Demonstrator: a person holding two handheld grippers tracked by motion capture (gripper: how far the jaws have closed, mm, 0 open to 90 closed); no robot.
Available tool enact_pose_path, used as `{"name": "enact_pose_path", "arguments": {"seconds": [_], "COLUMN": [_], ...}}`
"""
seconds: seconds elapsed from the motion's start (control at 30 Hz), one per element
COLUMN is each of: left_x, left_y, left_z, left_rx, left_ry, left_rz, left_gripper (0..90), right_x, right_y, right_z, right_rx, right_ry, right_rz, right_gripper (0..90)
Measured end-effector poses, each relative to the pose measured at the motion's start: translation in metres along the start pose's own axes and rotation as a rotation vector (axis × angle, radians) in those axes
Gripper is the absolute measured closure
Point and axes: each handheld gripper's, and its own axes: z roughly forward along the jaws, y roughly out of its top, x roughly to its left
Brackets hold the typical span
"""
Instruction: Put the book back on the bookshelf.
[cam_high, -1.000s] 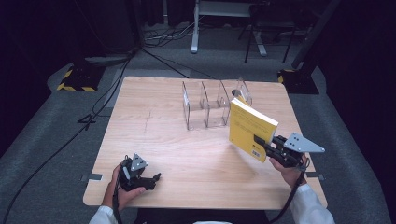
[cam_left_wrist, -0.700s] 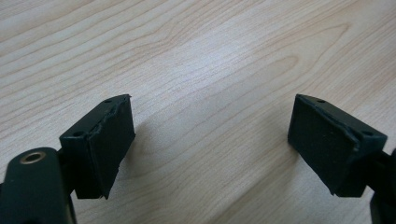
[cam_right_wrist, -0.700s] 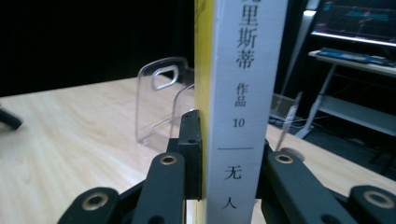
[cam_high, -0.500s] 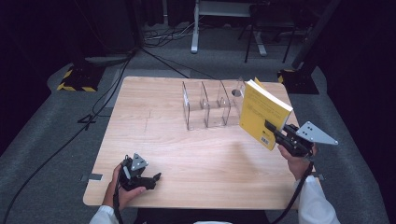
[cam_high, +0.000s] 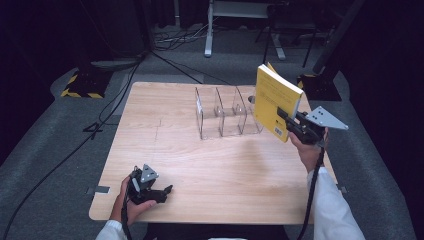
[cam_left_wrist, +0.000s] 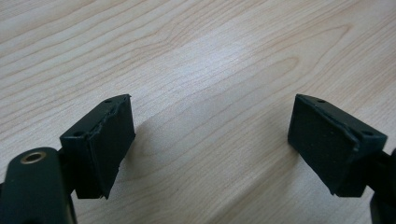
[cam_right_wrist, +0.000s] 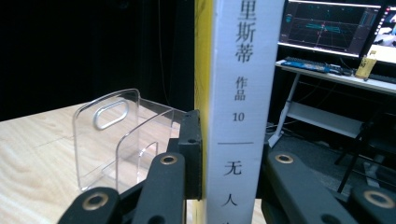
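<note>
A yellow book (cam_high: 272, 100) with a white spine (cam_right_wrist: 238, 93) is held upright and off the table, my right gripper (cam_high: 284, 117) shut on its lower part. It hangs just right of a clear acrylic divider rack (cam_high: 225, 112), whose near end (cam_right_wrist: 112, 135) stands left of the book in the right gripper view. There the jaws (cam_right_wrist: 229, 144) clamp the spine from both sides. My left gripper (cam_high: 165, 192) rests near the table's front left corner, jaws wide apart (cam_left_wrist: 210, 144) over bare wood, holding nothing.
The wooden table (cam_high: 165, 130) carries the rack at its back middle. Black stands with hazard-striped bases (cam_high: 82, 85) and cables lie on the floor behind. A desk with monitors (cam_right_wrist: 336, 46) stands beyond the table's edge in the right gripper view.
My right gripper has lifted the yellow book and carried it away from the front edge toward the rack's right end. The left gripper has stayed where it was.
</note>
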Motion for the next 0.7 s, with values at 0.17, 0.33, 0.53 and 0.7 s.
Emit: {"name": "enact_pose_path", "arguments": {"seconds": [0.17, 0.33, 0.53, 0.7], "left_x": [0.0, 0.0, 0.0, 0.0], "left_y": [0.0, 0.0, 0.0, 0.0], "left_z": [0.0, 0.0, 0.0, 0.0], "left_rx": [0.002, 0.001, 0.001, 0.0], "left_ry": [-0.001, 0.0, -0.002, -0.003], "left_rz": [0.001, 0.002, 0.004, -0.003], "left_gripper": [15.7, 15.7, 15.6, 15.7], "right_x": [-0.002, 0.0, 0.003, 0.004], "right_y": [0.004, 0.009, 0.009, 0.004], "right_z": [0.016, 0.03, 0.048, 0.065], "right_rx": [-0.002, -0.003, 0.004, 0.019], "right_ry": [-0.022, -0.044, -0.06, -0.083], "right_rz": [0.021, 0.021, 0.034, 0.046], "right_gripper": [76.4, 76.4, 76.4, 76.4]}}
